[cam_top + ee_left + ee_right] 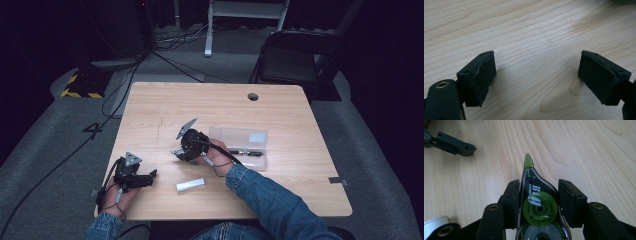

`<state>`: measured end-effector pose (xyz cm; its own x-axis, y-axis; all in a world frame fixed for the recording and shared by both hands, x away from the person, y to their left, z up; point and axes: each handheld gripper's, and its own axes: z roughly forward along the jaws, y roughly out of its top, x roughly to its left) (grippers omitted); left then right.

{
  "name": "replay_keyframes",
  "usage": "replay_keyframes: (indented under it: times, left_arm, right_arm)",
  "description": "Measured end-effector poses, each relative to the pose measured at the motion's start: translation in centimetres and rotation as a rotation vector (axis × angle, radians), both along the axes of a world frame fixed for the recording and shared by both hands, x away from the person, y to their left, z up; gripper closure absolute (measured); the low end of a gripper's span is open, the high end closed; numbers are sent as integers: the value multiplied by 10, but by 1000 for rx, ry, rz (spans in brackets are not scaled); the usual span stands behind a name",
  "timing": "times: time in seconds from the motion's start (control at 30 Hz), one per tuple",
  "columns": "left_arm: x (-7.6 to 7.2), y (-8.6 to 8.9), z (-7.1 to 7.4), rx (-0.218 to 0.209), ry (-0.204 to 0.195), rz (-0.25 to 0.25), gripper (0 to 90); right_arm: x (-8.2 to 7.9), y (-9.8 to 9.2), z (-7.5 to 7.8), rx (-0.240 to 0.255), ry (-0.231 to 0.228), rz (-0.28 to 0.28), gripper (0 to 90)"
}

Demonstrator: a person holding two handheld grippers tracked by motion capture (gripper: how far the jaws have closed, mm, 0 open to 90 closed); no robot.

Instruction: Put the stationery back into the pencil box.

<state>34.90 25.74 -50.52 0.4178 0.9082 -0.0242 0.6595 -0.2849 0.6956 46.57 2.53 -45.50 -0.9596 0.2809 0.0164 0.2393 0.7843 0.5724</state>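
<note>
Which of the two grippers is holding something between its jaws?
The right gripper: a correction tape dispenser with green wheels sits between its jaws. The left gripper stands open over the bare table.

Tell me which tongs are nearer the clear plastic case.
Right. The right tongs sit just left of the clear plastic case, gripping a correction tape dispenser; the left tongs rest far off near the table's front-left corner.

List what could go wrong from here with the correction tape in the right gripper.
1. The right gripper pinches the correction tape on its curved, tapering shell, so it may twist or slip forward.
2. Its green tip points ahead, close above the table, and could snag if lowered.
3. The left gripper is open, giving no support.
</note>
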Motion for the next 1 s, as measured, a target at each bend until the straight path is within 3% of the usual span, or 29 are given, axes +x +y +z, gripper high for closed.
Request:
replay_keyframes:
  times: [0.23, 0.53, 0.8, 1.0]
  left_arm:
    - [0, 0, 0, 1, 2, -1, 152]
    - [0, 0, 0, 1, 2, -1, 152]
    - [0, 0, 0, 1, 2, -1, 152]
    - [0, 0, 0, 0, 2, 0, 152]
  right_arm:
    - [-6, -8, 18, 39, -10, 14, 541]
    - [-20, -33, 43, 94, -28, 37, 540]
    - [-27, -66, 53, 149, -19, 40, 540]
    - [-29, -83, 56, 163, -25, 24, 539]
